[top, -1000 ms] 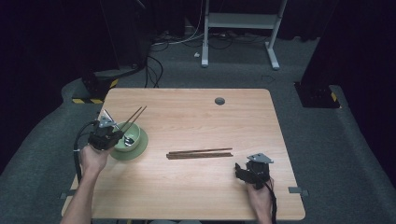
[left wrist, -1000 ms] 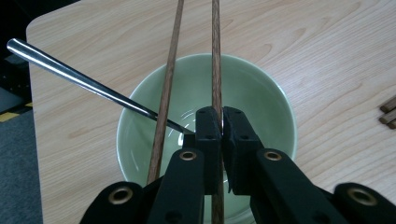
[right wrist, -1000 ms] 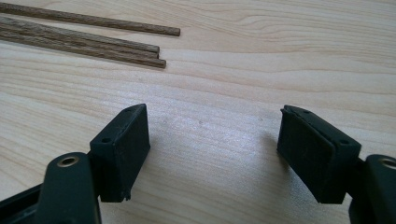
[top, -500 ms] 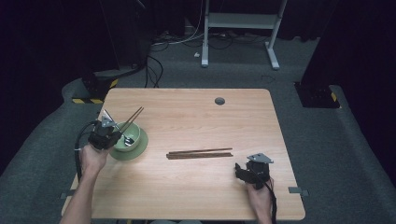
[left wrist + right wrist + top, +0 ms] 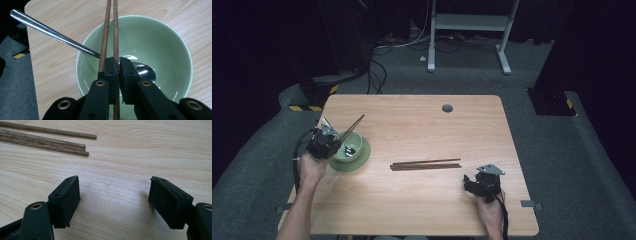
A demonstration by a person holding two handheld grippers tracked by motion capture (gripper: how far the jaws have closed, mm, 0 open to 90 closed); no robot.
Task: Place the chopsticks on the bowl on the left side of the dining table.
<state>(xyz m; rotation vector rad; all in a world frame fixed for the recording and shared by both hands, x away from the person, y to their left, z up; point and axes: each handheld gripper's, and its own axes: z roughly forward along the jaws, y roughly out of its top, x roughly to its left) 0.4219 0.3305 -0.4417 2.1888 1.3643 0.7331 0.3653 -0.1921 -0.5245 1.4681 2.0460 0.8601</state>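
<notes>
Presently the right claw (image 5: 113,202) rests released on the pale wooden bench (image 5: 422,210), short of the loose brown wooden chopsticks (image 5: 426,164). Farther off, the left claw (image 5: 119,62) clenches a pair of brown wooden chopsticks (image 5: 110,27) over the round green ceramic bowl (image 5: 162,37), beside a steel spoon (image 5: 50,31). Judged step: depositing the pair; next comes a controlled lowering, then release.

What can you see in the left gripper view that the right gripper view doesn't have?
The left gripper view has the green bowl, a metal spoon leaning in it, and the left hand-held gripper shut on two chopsticks. The right gripper view has the right hand-held gripper open above bare wood, with loose chopsticks lying beyond it. Both show black jaws, chopsticks and the wooden table.
</notes>
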